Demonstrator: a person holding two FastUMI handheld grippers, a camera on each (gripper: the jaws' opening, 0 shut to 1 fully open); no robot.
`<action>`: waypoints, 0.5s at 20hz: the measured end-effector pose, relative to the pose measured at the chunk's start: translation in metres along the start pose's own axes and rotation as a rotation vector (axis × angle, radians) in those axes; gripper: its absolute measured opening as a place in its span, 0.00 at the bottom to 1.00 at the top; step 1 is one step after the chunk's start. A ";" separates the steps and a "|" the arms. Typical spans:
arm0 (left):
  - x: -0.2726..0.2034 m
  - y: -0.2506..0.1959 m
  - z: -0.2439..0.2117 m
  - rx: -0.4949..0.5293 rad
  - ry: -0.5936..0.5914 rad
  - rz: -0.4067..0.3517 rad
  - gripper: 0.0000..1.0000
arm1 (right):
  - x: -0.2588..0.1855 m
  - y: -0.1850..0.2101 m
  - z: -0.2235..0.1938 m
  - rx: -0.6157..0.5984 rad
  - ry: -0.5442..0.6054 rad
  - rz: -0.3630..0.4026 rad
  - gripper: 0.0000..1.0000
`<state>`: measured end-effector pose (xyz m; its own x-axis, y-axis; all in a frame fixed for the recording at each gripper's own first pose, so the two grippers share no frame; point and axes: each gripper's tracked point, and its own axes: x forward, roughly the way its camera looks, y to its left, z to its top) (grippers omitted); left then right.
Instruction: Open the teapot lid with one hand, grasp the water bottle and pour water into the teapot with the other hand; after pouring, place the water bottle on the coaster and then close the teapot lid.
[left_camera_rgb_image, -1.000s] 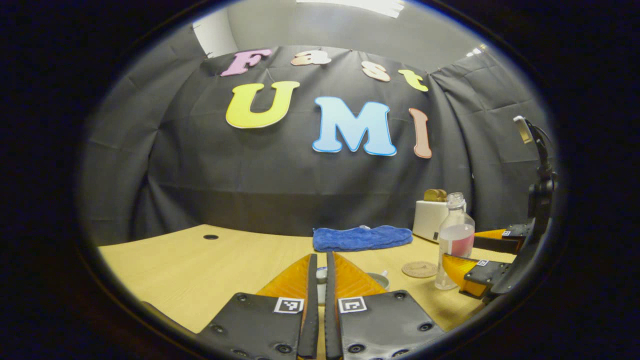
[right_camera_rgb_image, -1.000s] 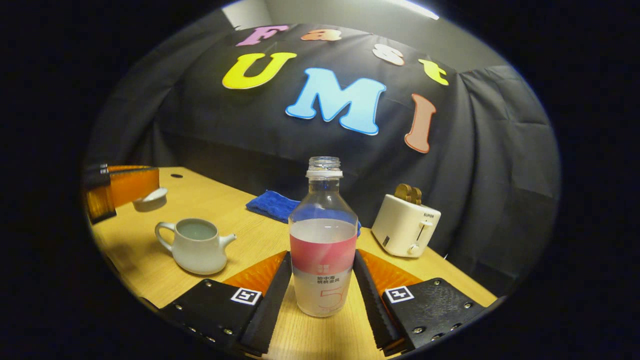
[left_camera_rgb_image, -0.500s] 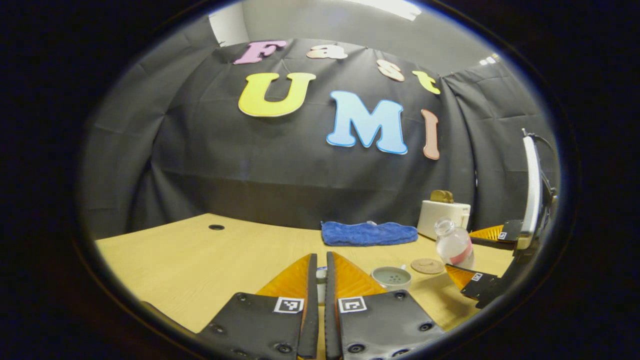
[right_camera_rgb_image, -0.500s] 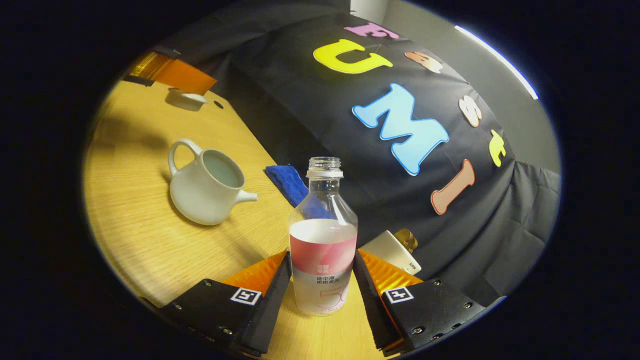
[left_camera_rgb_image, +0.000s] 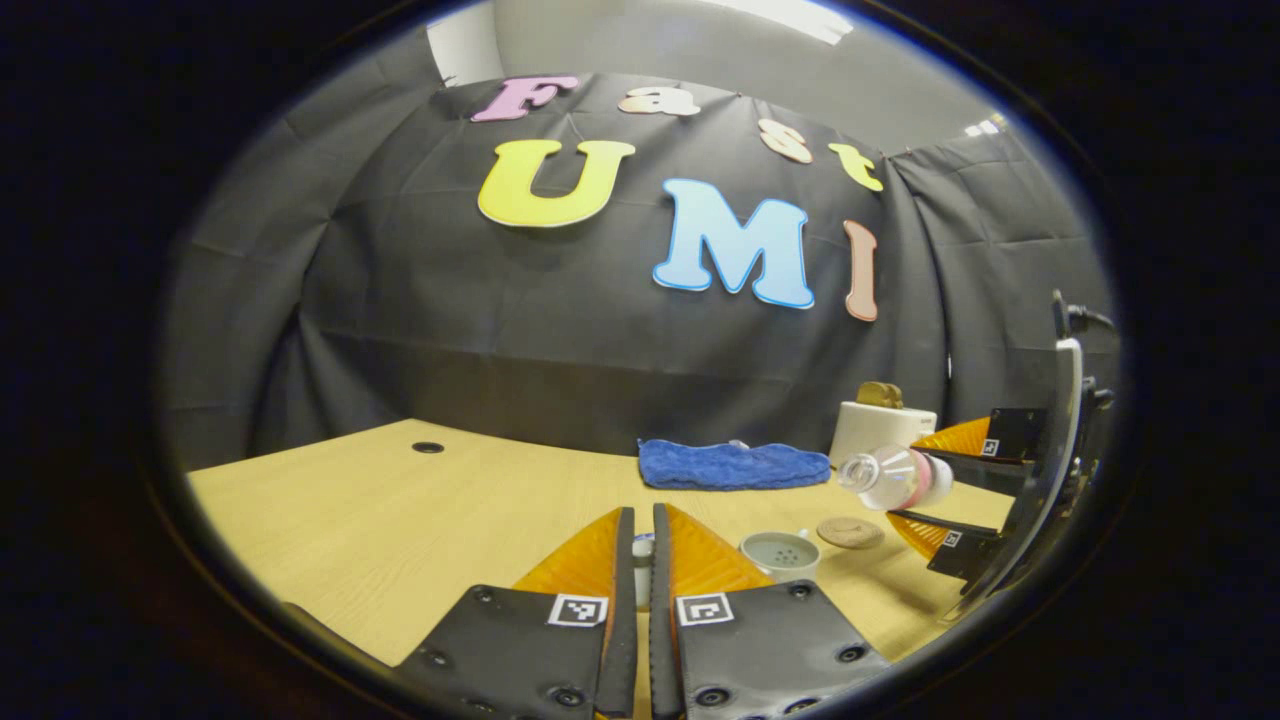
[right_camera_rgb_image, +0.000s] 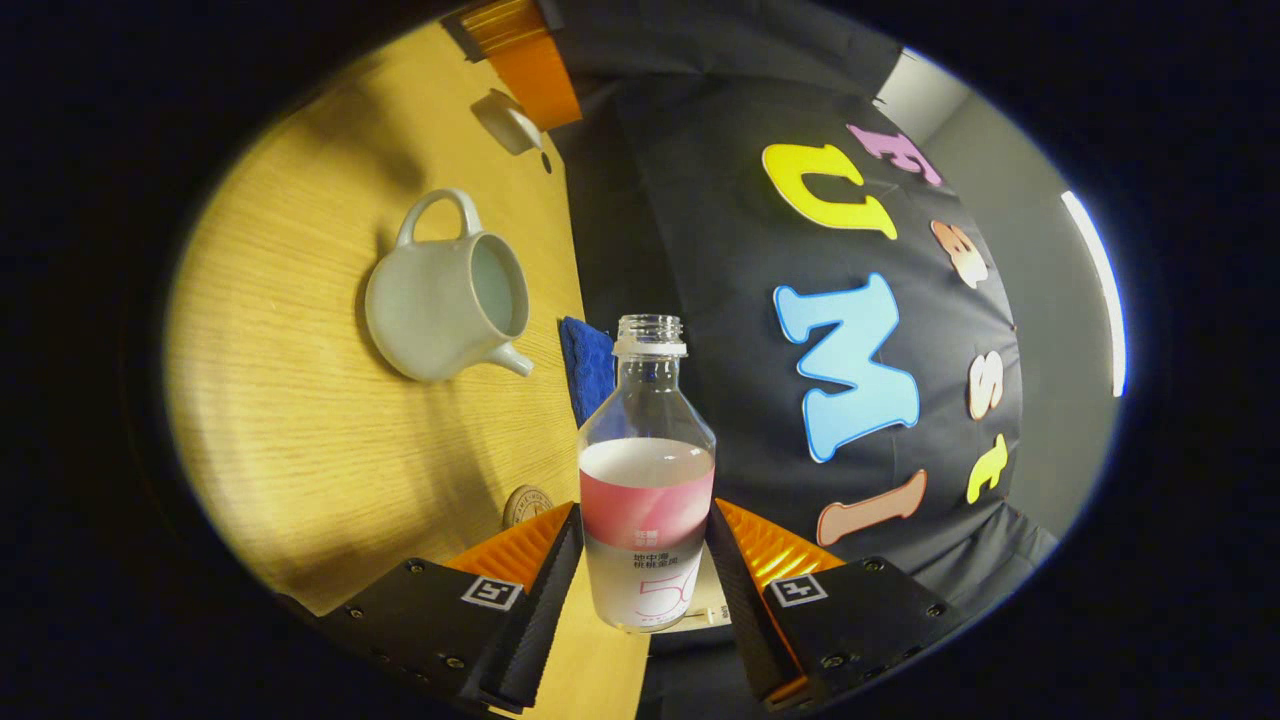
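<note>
The clear water bottle (right_camera_rgb_image: 648, 480) with a pink label has no cap, and my right gripper (right_camera_rgb_image: 645, 512) is shut on its lower body. In the left gripper view the bottle (left_camera_rgb_image: 897, 477) lies tilted almost level in the right gripper (left_camera_rgb_image: 915, 485), its mouth pointing left, above and to the right of the teapot (left_camera_rgb_image: 781, 553). The white teapot (right_camera_rgb_image: 450, 300) stands open on the table. My left gripper (left_camera_rgb_image: 642, 515) is shut on the small white lid (left_camera_rgb_image: 642, 548). The lid (right_camera_rgb_image: 508, 122) hangs beyond the teapot's handle. The round coaster (left_camera_rgb_image: 850, 532) lies bare under the bottle.
A folded blue towel (left_camera_rgb_image: 735, 465) lies at the back of the wooden table (left_camera_rgb_image: 400, 510). A white toaster (left_camera_rgb_image: 885, 425) with bread in it stands at the back right. The table has a small round hole (left_camera_rgb_image: 428, 447) at the far left.
My right gripper has lifted the bottle off the table and rolled it from upright to almost level, mouth toward the teapot. The left gripper holds the lid nearly still.
</note>
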<state>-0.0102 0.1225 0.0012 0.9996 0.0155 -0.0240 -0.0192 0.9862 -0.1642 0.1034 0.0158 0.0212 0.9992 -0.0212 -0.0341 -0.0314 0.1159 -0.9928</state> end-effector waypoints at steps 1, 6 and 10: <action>-0.002 0.000 -0.001 -0.001 0.001 0.001 0.12 | 0.002 -0.001 0.001 -0.040 -0.012 0.002 0.75; -0.005 0.002 -0.002 -0.004 0.003 0.002 0.11 | 0.005 -0.005 0.004 -0.216 -0.064 0.023 0.74; -0.008 0.009 -0.002 -0.025 0.001 0.009 0.11 | 0.011 -0.012 0.009 -0.322 -0.099 0.010 0.74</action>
<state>-0.0185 0.1309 -0.0019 0.9993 0.0246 -0.0268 -0.0293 0.9815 -0.1890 0.1146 0.0231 0.0341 0.9959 0.0767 -0.0480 -0.0314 -0.2047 -0.9783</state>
